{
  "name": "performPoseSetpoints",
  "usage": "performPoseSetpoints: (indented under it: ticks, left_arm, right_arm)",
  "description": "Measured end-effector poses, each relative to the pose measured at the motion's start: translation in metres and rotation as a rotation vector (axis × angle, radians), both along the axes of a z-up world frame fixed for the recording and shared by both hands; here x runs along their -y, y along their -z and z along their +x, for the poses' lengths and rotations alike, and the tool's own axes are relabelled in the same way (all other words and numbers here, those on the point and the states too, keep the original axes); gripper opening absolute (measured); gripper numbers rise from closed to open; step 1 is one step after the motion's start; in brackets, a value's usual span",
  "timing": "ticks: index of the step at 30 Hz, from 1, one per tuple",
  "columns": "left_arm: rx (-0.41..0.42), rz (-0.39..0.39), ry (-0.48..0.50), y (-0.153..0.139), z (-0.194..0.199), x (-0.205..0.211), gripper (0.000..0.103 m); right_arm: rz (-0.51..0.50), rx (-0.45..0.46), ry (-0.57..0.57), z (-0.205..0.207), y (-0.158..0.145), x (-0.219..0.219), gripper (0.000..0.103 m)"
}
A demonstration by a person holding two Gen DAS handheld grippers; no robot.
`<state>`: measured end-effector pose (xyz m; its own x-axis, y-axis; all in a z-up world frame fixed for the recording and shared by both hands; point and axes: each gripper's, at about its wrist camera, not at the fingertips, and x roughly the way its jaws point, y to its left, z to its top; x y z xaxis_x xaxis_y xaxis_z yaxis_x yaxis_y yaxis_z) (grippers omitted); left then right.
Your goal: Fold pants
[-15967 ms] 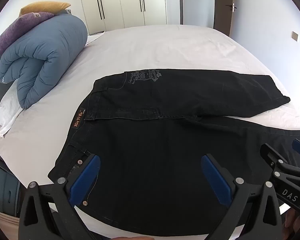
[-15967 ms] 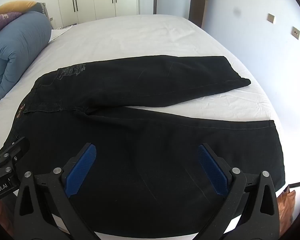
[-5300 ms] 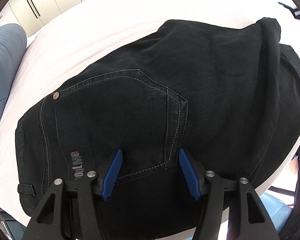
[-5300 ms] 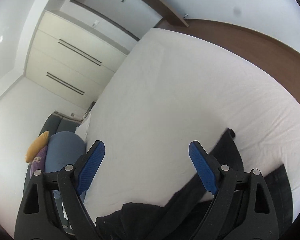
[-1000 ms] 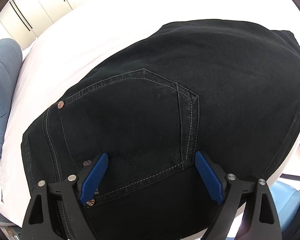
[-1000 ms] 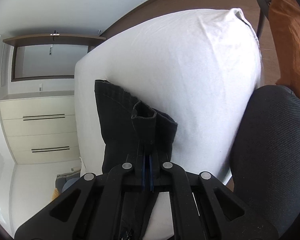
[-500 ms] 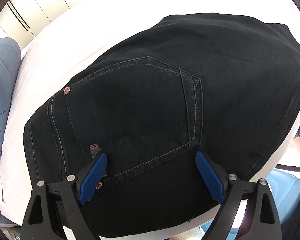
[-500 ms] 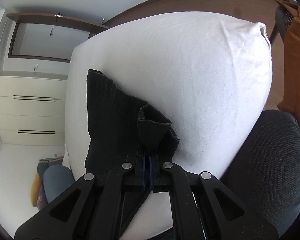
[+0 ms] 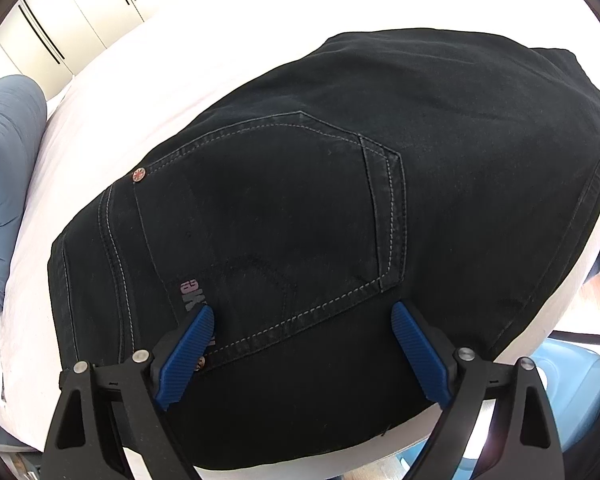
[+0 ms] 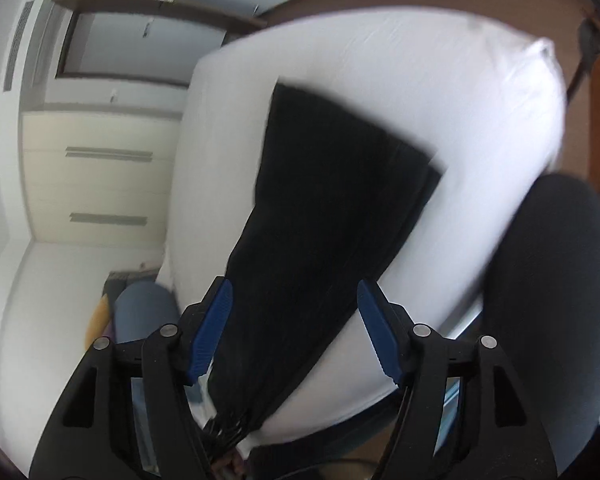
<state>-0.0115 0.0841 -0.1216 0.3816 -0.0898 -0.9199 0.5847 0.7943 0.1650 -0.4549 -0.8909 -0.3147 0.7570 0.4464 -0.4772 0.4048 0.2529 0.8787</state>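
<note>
Down on the white bed point(image 9: 112, 92), the black jeans point(image 9: 340, 184) lie folded in half along their length, one leg stacked on the other, with the seat end nearest the left wrist camera. Its back pocket point(image 9: 268, 208) faces up, outlined in pale stitching, with a copper rivet point(image 9: 139, 175) at its upper left corner and a small pink printed logo point(image 9: 192, 294) lower down. The left claw point(image 9: 302, 346) points steeply down over the lower edge of that pocket — its blue pads point(image 9: 418, 354) stand wide apart and nothing is pinched between them; whether the tips touch the denim cannot be told. A rolled blue duvet point(image 9: 4, 184) sits at the left end of the bed, and cream wardrobe doors point(image 9: 72, 24) stand beyond. In the right wrist view, which is blurred, the stacked legs point(image 10: 332, 208) run away from the camera across the mattress to a squared-off hem end, lying flat on the sheet near the bed's edge. The right claw point(image 10: 294, 326) is opening — its blue pads point(image 10: 374, 334) are apart on either side of the cloth's near portion and do not press on it, so the denim rests free on the bed. To the right of the mattress a dark, rounded fabric shape point(image 10: 552, 280) fills the frame; what it is cannot be told.
</note>
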Motion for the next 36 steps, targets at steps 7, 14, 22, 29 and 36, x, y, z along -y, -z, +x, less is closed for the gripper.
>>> performPoseSetpoints:
  ticks: [7, 14, 22, 29, 36]
  left_arm:
    - [0.01, -0.007, 0.0, -0.001, -0.008, -0.006, 0.094]
    - [0.016, -0.028, -0.014, 0.002, -0.014, -0.02, 0.094]
    - [0.014, -0.03, -0.014, 0.005, -0.013, -0.025, 0.094]
    - [0.013, -0.029, -0.012, 0.005, -0.011, -0.024, 0.095]
    - [0.013, -0.027, -0.01, 0.005, -0.011, -0.024, 0.096]
  right_arm:
    - [0.231, 0.002, -0.275, 0.058, 0.037, -0.121, 0.058]
    - [0.258, -0.06, -0.339, 0.082, 0.065, -0.163, 0.058]
    - [0.247, -0.097, -0.356, 0.091, 0.07, -0.174, 0.058]
    - [0.268, -0.098, -0.333, 0.094, 0.076, -0.177, 0.058]
    - [0.209, -0.12, -0.367, 0.104, 0.081, -0.192, 0.004]
